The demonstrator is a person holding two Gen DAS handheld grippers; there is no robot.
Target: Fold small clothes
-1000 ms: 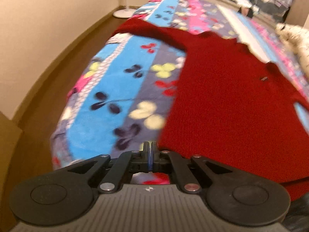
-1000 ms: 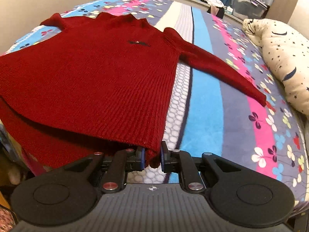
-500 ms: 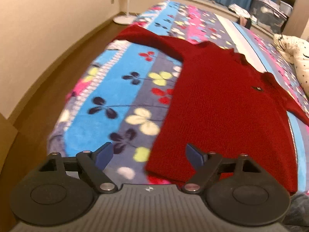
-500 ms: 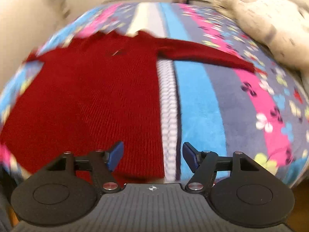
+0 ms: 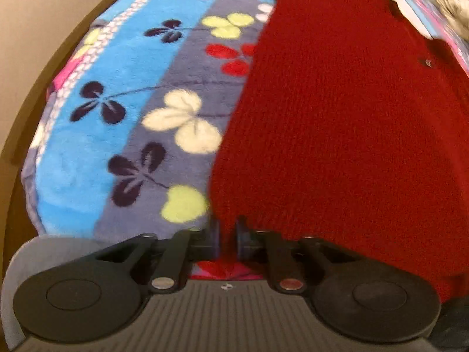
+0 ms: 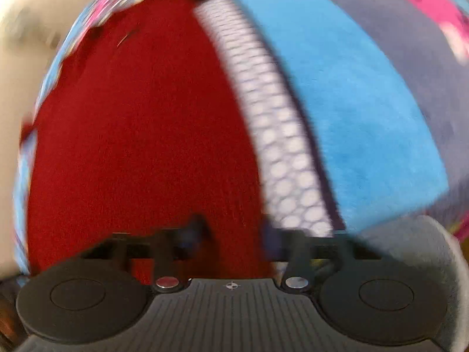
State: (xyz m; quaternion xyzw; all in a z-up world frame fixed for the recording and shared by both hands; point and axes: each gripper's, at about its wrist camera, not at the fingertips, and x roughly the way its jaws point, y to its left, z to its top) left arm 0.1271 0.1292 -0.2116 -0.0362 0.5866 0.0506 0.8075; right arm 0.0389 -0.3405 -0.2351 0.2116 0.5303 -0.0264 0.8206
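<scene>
A dark red knitted sweater [image 5: 351, 117] lies spread on the flowered blanket [image 5: 132, 102] of a bed. My left gripper [image 5: 227, 234] is shut on the sweater's near left hem corner. In the right wrist view, which is blurred by motion, the sweater [image 6: 146, 132] fills the left half. My right gripper [image 6: 234, 234] is closed on the sweater's near right hem corner, its jaws a short gap apart with the red knit bunched between them.
The bed's near edge lies right under both grippers. A beige wall [image 5: 35, 14] and brown floor run along the left of the bed. A white honeycomb stripe [image 6: 278, 146] and blue stripe of the blanket lie right of the sweater.
Both grippers were shut on the hem, opened and let it go half a second ago, then dropped low to the bed and closed on the hem corners again.
</scene>
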